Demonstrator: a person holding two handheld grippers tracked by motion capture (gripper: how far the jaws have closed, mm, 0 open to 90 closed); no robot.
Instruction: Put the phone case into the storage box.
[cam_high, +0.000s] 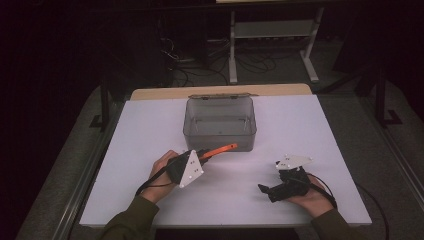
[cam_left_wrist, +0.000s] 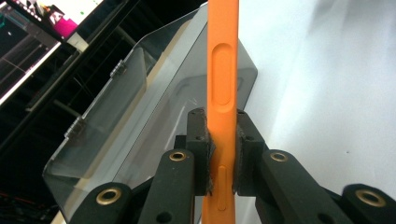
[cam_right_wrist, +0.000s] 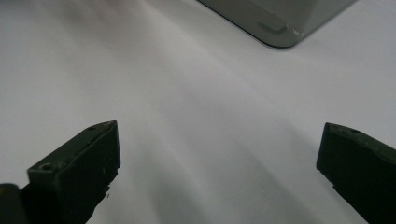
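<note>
My left gripper (cam_high: 202, 156) is shut on a long orange tool (cam_high: 220, 149), a flat plastic stick whose far end points at the front wall of a clear grey box (cam_high: 220, 122). In the left gripper view the pads (cam_left_wrist: 198, 140) clamp the orange tool (cam_left_wrist: 223, 79) on both sides, with the grey box (cam_left_wrist: 140, 116) just behind and to the left of it. My right gripper (cam_high: 265, 189) rests low over the white table at the front right, held by a hand. Its jaws stand wide apart in the right gripper view (cam_right_wrist: 219, 154), with bare table between them.
The white table (cam_high: 310, 135) ends in a wooden strip at the back. The box's hinged lid (cam_high: 220, 96) lies open behind it. A box corner (cam_right_wrist: 280, 28) shows ahead of the right gripper. A white table frame (cam_high: 272, 30) and cables stand on the dark floor beyond.
</note>
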